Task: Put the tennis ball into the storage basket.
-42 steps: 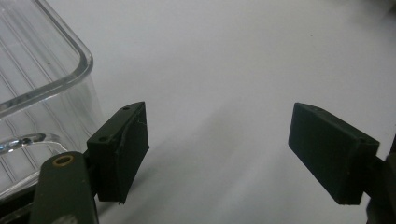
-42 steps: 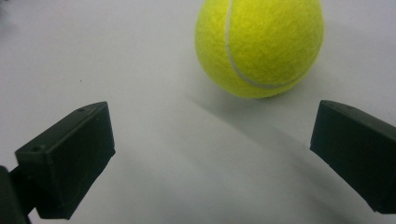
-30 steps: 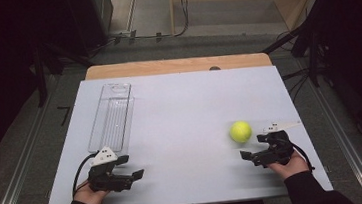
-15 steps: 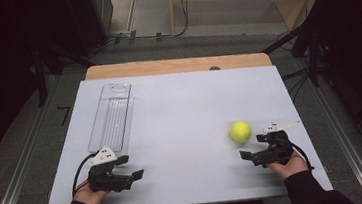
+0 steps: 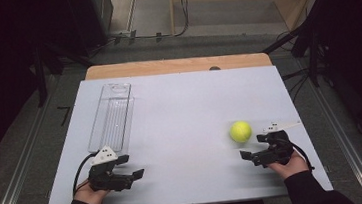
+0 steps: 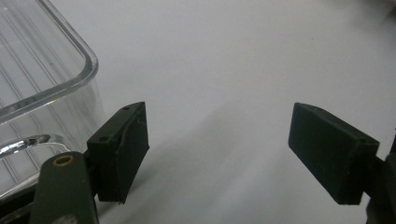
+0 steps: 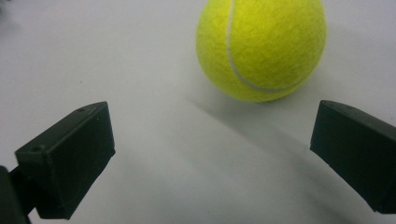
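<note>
A yellow tennis ball (image 5: 240,131) rests on the white table (image 5: 185,111) at the right; in the right gripper view the ball (image 7: 260,46) lies just ahead of the jaws. My right gripper (image 5: 254,146) sits low beside it, open, nothing between its fingers (image 7: 70,156). A clear plastic tray (image 5: 111,116) lies lengthwise at the left; its rounded corner (image 6: 42,70) shows in the left gripper view. My left gripper (image 5: 130,167) rests near the front edge, just below the tray, open and empty.
A wooden strip (image 5: 175,65) runs along the table's far edge. Metal rails (image 5: 19,168) flank the table on the floor, and cables (image 5: 297,78) lie past the right side. Dark stands rise at the back left and right.
</note>
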A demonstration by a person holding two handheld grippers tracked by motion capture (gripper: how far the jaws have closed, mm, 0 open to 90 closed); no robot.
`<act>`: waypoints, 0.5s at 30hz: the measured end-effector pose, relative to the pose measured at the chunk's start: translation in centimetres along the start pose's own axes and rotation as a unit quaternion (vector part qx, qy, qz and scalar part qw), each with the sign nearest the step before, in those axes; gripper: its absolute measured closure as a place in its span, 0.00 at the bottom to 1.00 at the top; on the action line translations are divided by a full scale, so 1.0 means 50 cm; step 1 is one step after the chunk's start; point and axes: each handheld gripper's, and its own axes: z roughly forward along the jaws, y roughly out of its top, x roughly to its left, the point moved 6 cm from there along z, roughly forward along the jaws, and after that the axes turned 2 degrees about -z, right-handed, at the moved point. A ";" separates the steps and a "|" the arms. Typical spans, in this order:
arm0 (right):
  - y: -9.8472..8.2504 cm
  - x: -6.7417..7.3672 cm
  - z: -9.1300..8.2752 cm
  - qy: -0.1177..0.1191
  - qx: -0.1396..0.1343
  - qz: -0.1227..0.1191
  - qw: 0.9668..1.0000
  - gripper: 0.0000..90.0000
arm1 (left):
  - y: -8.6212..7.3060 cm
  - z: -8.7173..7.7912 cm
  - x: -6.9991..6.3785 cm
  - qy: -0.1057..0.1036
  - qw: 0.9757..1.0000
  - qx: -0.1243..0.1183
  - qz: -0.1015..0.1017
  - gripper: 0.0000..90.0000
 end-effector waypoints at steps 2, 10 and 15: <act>0.000 0.000 0.000 0.000 0.000 0.000 1.000 0.00 | 0.000 0.000 0.000 0.000 1.000 0.000 -0.001 0.23; 0.008 -0.003 -0.009 -0.003 -0.009 -0.003 1.000 0.00 | 0.000 0.000 0.000 -0.001 1.000 0.001 0.001 0.23; 0.020 -0.002 -0.023 -0.004 -0.017 -0.005 1.000 0.00 | 0.001 0.000 0.000 0.000 1.000 0.001 0.000 0.23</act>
